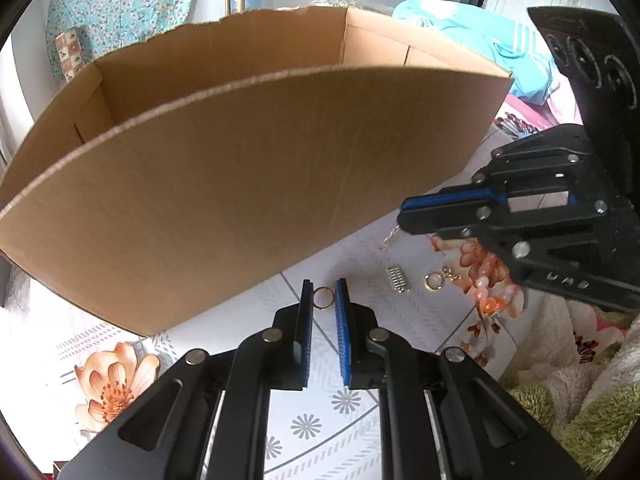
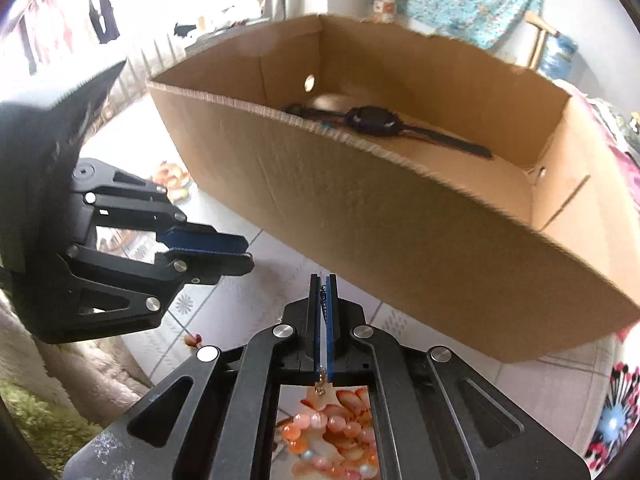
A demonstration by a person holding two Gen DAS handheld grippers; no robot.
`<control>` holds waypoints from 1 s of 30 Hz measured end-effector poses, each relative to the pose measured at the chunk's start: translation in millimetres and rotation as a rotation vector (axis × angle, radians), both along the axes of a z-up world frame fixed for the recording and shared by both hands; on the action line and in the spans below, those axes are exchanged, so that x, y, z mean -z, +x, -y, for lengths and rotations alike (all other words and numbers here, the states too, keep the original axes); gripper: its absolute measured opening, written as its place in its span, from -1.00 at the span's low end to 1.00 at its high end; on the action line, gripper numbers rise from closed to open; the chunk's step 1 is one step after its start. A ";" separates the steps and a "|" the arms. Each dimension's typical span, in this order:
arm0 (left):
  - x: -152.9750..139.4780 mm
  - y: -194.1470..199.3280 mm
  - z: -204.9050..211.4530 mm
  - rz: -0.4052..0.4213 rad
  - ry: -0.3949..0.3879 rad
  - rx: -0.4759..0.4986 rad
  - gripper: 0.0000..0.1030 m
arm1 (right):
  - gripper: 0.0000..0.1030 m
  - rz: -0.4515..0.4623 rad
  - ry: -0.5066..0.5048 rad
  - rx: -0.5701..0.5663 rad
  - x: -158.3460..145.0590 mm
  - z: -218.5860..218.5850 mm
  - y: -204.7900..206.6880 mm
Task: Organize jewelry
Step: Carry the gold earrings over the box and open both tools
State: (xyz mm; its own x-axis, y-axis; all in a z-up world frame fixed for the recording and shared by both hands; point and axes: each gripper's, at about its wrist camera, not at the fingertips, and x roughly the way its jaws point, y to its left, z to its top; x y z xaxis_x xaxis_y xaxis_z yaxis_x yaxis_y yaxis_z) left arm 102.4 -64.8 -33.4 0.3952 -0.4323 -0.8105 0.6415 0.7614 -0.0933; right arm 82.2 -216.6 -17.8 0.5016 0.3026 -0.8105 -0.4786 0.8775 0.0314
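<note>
The gold ring [image 1: 323, 298] lies right between the left claw's [image 1: 324, 300] narrowly parted tips; the right claw [image 2: 325, 300] pinches a thin chain [image 2: 325, 300], box [image 2: 400, 216] just ahead.

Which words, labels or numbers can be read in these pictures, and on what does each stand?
"UMI": white letters, seen upside down, on the side of the right hand-held gripper, which pinches a thin chain.
Faint marking on the black mount above it: too blurred to read.
</note>
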 end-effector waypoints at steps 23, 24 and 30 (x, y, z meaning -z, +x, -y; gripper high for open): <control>-127.7 -20.5 -19.7 0.242 -0.168 0.046 -0.80 | -0.99 0.292 0.253 0.099 -106.8 36.1 -25.0; -130.4 -9.8 -14.8 0.250 -0.159 0.031 -0.80 | -0.99 0.291 0.261 0.113 -107.0 37.9 -17.7; -116.9 63.0 4.1 0.137 -0.107 -0.041 -0.80 | -0.99 0.226 0.260 0.214 -94.1 44.0 28.7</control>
State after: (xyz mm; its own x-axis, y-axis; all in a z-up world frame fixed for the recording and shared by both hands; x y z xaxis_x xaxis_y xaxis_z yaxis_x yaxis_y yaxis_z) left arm 165.4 -68.9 83.4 0.5177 -0.4948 -0.6979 0.6228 0.7773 -0.0892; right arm 110.9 -260.6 76.3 0.7319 0.3528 -0.5830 -0.3065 0.9345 0.1808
